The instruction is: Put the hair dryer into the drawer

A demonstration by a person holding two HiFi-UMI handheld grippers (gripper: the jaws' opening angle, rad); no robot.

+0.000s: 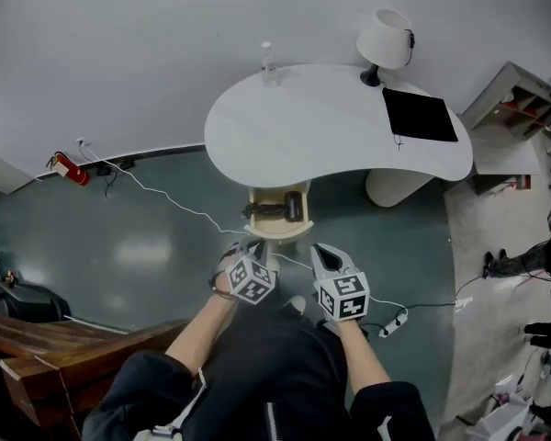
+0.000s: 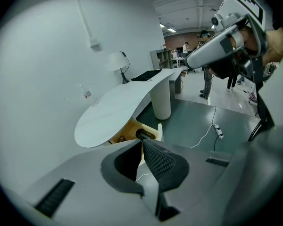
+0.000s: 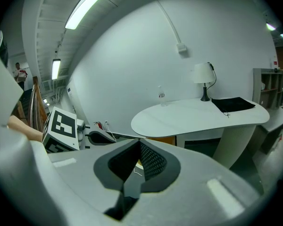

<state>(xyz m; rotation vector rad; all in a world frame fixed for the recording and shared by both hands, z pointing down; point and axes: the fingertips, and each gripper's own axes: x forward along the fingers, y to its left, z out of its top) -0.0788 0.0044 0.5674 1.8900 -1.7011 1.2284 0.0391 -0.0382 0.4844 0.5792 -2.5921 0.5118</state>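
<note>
The black hair dryer [image 1: 286, 208] lies in the open wooden drawer [image 1: 277, 229] under the front edge of the white table [image 1: 331, 122]. In the left gripper view the hair dryer [image 2: 144, 134] shows just beyond the jaw tips, inside the drawer [image 2: 127, 132]. My left gripper [image 1: 248, 245] is held a little in front of the drawer, shut with nothing in it. Beside it to the right, my right gripper [image 1: 324, 250] is also shut and empty. The left gripper [image 2: 141, 141] and right gripper [image 3: 138, 143] both have their pads meeting at the tips.
On the table stand a white lamp [image 1: 386, 39], a small bottle [image 1: 269, 62] and a black flat pad [image 1: 420, 114]. A white cable and power strip [image 1: 393, 322] lie on the floor. A wooden bench [image 1: 37, 338] is at left, shelving [image 1: 523, 99] at right.
</note>
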